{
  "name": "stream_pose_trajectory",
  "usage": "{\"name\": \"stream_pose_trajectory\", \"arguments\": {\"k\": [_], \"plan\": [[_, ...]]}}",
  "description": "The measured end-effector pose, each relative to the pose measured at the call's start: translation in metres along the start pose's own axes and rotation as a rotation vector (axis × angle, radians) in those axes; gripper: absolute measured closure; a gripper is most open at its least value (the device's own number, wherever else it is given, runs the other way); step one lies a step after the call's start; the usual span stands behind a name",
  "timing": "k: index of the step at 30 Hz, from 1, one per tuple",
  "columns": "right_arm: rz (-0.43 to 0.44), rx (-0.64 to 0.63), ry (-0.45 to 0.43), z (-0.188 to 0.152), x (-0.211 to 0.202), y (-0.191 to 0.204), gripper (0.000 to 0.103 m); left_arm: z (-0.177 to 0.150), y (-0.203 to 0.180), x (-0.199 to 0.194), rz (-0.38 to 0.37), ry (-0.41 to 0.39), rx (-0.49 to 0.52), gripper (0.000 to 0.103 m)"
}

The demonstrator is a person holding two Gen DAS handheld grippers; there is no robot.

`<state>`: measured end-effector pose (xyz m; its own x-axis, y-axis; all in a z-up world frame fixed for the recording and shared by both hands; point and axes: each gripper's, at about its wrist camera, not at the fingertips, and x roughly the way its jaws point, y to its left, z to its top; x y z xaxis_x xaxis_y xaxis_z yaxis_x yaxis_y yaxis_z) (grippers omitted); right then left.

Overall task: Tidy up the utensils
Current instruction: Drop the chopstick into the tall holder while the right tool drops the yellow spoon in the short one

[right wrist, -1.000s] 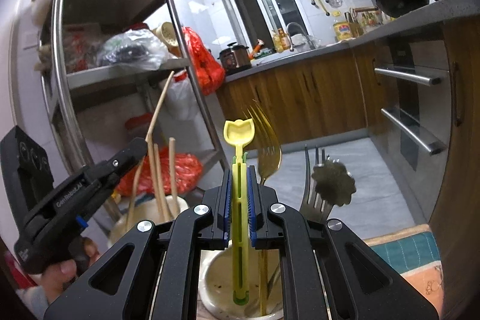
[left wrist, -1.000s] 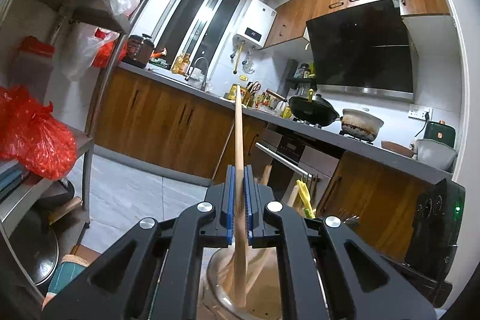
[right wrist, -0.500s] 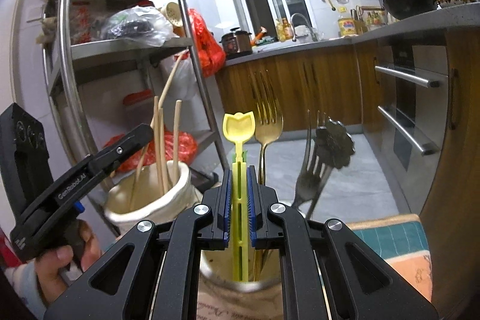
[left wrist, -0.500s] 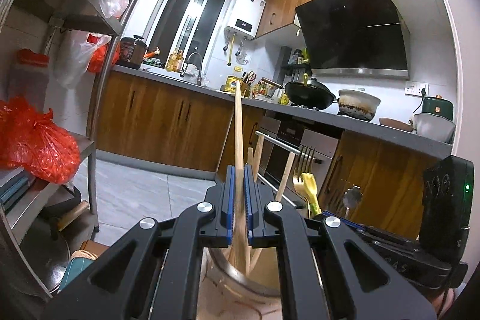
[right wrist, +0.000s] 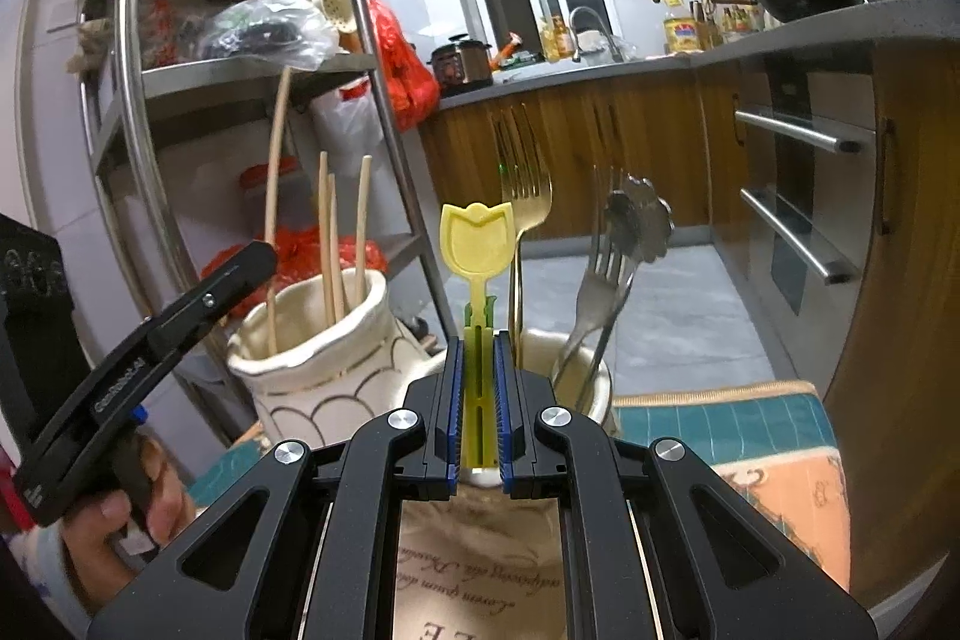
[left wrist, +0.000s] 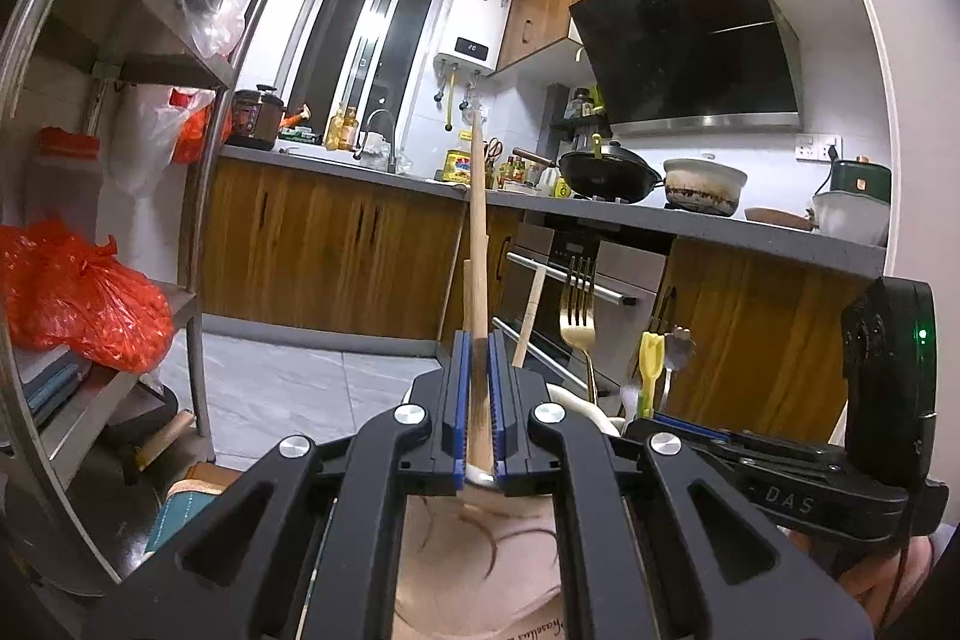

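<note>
My left gripper [left wrist: 478, 349] is shut on a long wooden chopstick [left wrist: 478, 220] that stands upright over a cream holder. More chopsticks [left wrist: 531, 307] lean just behind it. In the right wrist view that scalloped cream holder [right wrist: 312, 376] carries several chopsticks [right wrist: 329, 232], and the left gripper [right wrist: 255, 259] grips the tallest one. My right gripper [right wrist: 478, 349] is shut on a yellow tulip-topped utensil [right wrist: 477, 238], upright over a second cream holder [right wrist: 591, 385]. A gold fork [right wrist: 525, 190], a silver fork [right wrist: 600, 280] and a flower-shaped spoon [right wrist: 639, 214] stand in that holder.
A steel shelf rack [right wrist: 129, 58] with red bags [left wrist: 72, 298] stands left of the holders. The holders rest on a printed cloth [right wrist: 480, 574] beside a teal and orange mat [right wrist: 720, 424]. Wooden cabinets and oven handles [right wrist: 792, 130] line the far side. A hand [right wrist: 108, 532] holds the left gripper.
Both cameras have sunk and levelled, and I no longer look down into the holders. The chopstick and the yellow utensil stay gripped and reach deeper into their holders.
</note>
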<state>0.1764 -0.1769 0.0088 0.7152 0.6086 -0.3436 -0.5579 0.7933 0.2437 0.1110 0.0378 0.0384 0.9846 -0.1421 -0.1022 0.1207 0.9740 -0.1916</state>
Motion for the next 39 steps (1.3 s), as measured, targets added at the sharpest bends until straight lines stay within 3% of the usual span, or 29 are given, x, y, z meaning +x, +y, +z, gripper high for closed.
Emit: {"name": "stream_pose_trajectory", "arguments": {"k": [16,20,29,39], "plan": [[-0.023,-0.057,0.062,0.000,0.014,0.013,0.092,-0.001,0.001,0.001,0.060,0.012,0.025,0.095],[-0.010,-0.036,0.047,0.004,0.007,0.011,0.081,-0.001,0.004,0.001,0.066,0.009,0.014,0.094],[-0.035,-0.045,0.002,0.005,-0.024,0.018,0.081,0.000,0.003,0.000,0.082,0.004,0.019,0.094],[-0.117,-0.061,-0.022,-0.007,-0.063,0.015,0.067,0.015,-0.014,-0.022,0.140,0.023,0.073,0.094]]}}
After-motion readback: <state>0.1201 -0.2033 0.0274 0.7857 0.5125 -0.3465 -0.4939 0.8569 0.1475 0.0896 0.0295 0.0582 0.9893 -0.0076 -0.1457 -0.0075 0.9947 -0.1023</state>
